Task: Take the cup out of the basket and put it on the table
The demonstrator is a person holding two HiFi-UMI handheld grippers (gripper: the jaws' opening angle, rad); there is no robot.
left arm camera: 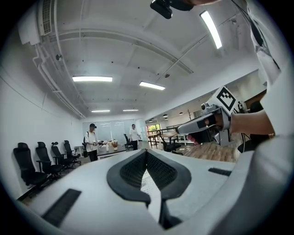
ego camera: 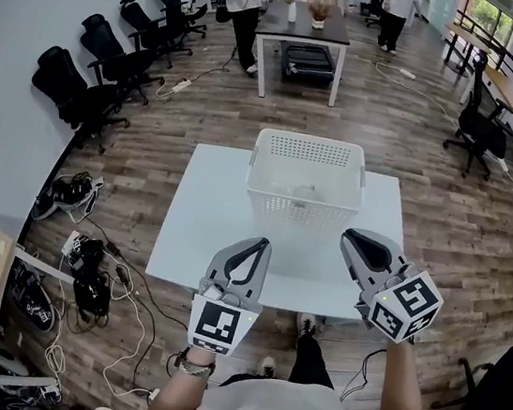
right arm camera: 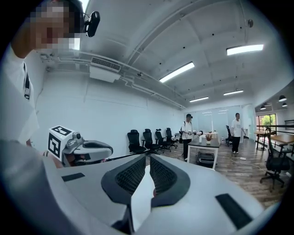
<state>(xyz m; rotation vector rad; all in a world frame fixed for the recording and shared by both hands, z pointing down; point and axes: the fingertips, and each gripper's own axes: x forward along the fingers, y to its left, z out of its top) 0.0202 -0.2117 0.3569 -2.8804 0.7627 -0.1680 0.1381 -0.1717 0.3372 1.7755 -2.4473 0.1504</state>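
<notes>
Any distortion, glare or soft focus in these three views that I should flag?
Head view: strong barrel bend at the edges, even light, basket sharp. Left gripper view: black fisheye vignette, ceiling lights blown out, close fingers soft. Right gripper view: same vignette, fingers slightly soft, room behind sharp.

Wood-plank floor (ego camera: 418, 137), black office chairs (ego camera: 104, 45) along white wall (ego camera: 18, 14), ceiling strip lights (left arm camera: 92, 79)

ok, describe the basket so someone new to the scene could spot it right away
Start at the white table nearest the head camera, in the middle of the room. The basket sits at the table's far edge, roughly centred. It is the only thing standing on that table: white plastic, rectangular, open-topped, with perforated walls.
</notes>
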